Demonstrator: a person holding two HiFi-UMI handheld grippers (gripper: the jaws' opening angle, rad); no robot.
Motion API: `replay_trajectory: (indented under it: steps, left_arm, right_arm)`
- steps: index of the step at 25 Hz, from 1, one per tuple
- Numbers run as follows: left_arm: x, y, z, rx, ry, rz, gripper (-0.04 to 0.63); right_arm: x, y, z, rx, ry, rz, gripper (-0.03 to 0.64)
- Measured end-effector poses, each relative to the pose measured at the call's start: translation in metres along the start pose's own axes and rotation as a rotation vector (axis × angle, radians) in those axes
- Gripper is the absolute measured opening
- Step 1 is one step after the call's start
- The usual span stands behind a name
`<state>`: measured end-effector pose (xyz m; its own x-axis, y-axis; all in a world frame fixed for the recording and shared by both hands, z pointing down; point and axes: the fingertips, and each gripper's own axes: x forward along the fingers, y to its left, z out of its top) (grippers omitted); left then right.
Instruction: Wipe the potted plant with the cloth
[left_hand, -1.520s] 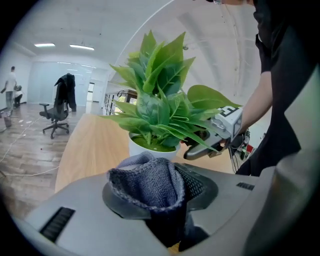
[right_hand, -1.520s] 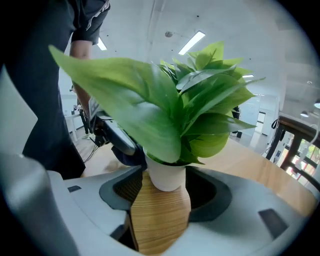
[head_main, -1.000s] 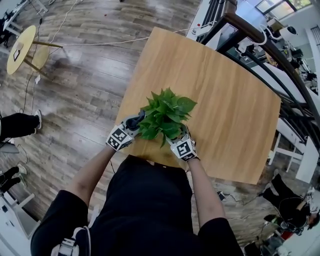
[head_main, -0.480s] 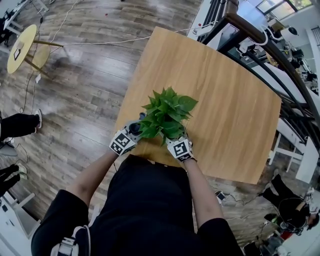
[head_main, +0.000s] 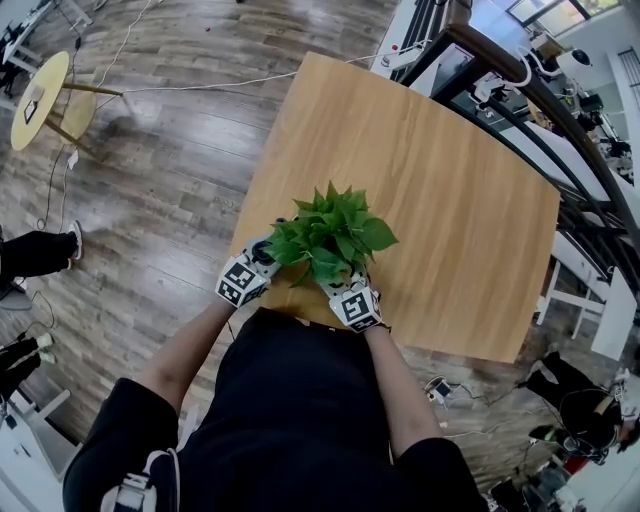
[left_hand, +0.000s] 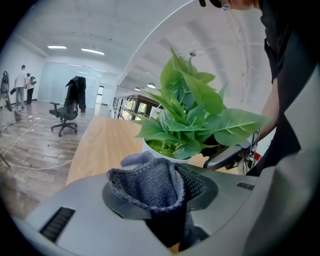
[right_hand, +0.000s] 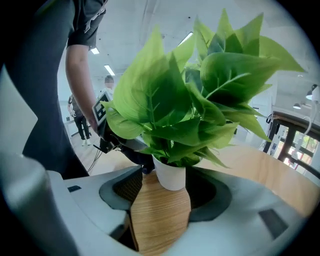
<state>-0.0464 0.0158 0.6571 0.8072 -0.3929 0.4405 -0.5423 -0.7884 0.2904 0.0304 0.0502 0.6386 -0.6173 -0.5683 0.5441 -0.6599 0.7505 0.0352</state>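
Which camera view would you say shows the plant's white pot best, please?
The right gripper view: the pot stands in plain sight on the table, just ahead of the open right claw. The left gripper view shows only its rim behind the cloth; in the head view the leaves hide it.

The potted plant (head_main: 335, 240) stands on the table (head_main: 450, 180) near its closest edge.

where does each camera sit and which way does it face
Head view: on the head, facing steeply down at table and plant; both forearms show.
Left gripper view: on left gripper, shut on cloth, facing plant; torso at right.
Right gripper view: on right gripper, open, facing pot; arm at left.
All share the plant.
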Motion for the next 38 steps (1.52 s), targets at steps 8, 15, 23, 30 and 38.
replay_trajectory:
  steps: [8, 15, 23, 30, 38]
  left_arm:
    - [0.0, 0.018, 0.01, 0.017, -0.004, 0.003, 0.173]
    - [0.005, 0.007, 0.009, 0.041, 0.006, 0.004, 0.173]
    - [-0.001, -0.013, 0.004, 0.022, -0.004, -0.038, 0.173]
    - [0.001, -0.009, 0.001, 0.01, -0.004, -0.025, 0.173]
    - [-0.004, 0.01, 0.007, -0.02, -0.031, 0.021, 0.173]
  right_arm:
    - [0.0, -0.026, 0.003, -0.084, 0.022, -0.008, 0.256]
    - [0.009, -0.026, 0.008, -0.079, 0.011, -0.023, 0.256]
    - [0.011, -0.023, 0.014, -0.04, -0.004, -0.044, 0.256]
    - [0.009, -0.018, 0.017, -0.059, 0.001, -0.027, 0.256]
    - [-0.004, -0.001, -0.001, -0.037, 0.025, 0.018, 0.256]
